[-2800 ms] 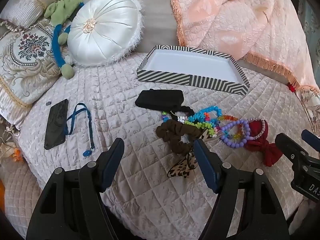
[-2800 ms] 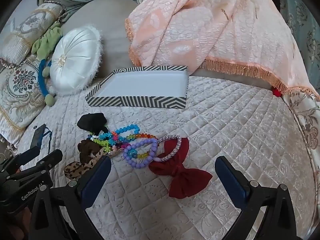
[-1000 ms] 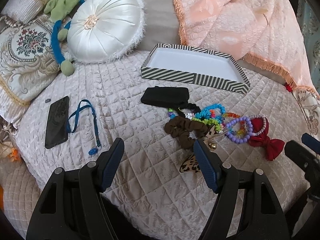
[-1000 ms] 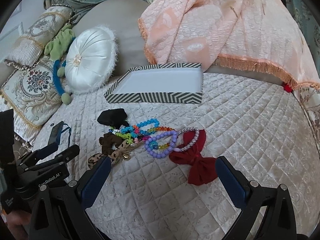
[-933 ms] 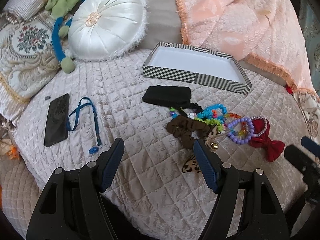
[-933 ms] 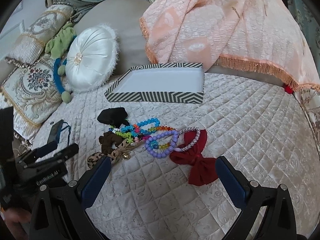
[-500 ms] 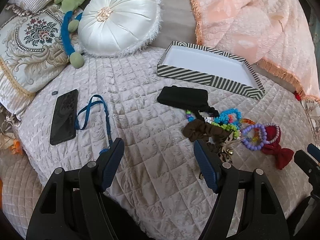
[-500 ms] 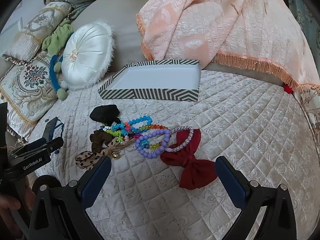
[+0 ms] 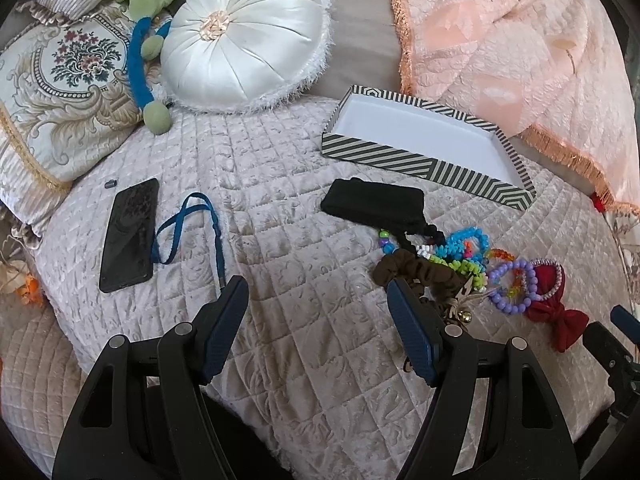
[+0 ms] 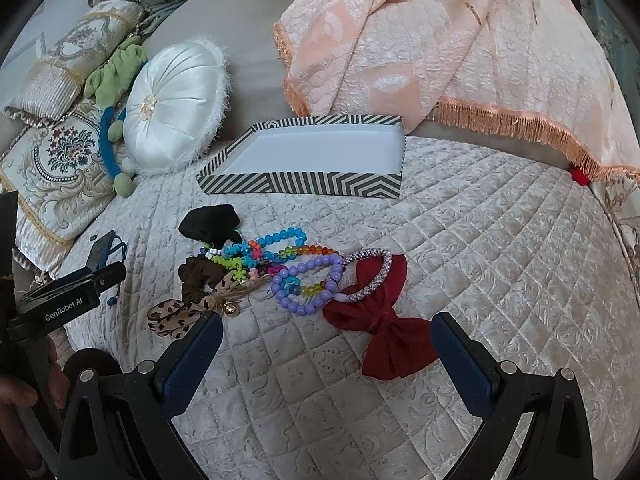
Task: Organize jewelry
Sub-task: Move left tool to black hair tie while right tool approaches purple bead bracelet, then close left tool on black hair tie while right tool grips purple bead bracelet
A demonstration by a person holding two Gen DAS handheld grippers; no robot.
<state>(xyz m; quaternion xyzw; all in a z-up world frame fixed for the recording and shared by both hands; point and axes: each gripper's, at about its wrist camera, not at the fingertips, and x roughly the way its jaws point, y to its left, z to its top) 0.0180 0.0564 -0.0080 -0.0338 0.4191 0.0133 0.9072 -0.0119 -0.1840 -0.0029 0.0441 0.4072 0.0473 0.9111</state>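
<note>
quilted bed [image 10: 500, 240]: jewelry pile [image 10: 280, 268] before striped tray [image 10: 304, 178], tray's long axis crosswise; phone [image 9: 129, 234], lanyard [image 9: 192, 228] left. left gripper [image 9: 316, 330], right gripper [image 10: 326, 354] fingers spread, nothing held.

Both views are bright and evenly lit, apparently by daylight, though the source stays outside the frame. Shadows are soft and short. The white satin cushion [image 9: 244, 36] shows a mild sheen, and the striped tray [image 10: 304, 184] floor looks nearly washed out. Focus is sharp centrally; fisheye bending and dark vignetting crowd the edges.
</note>
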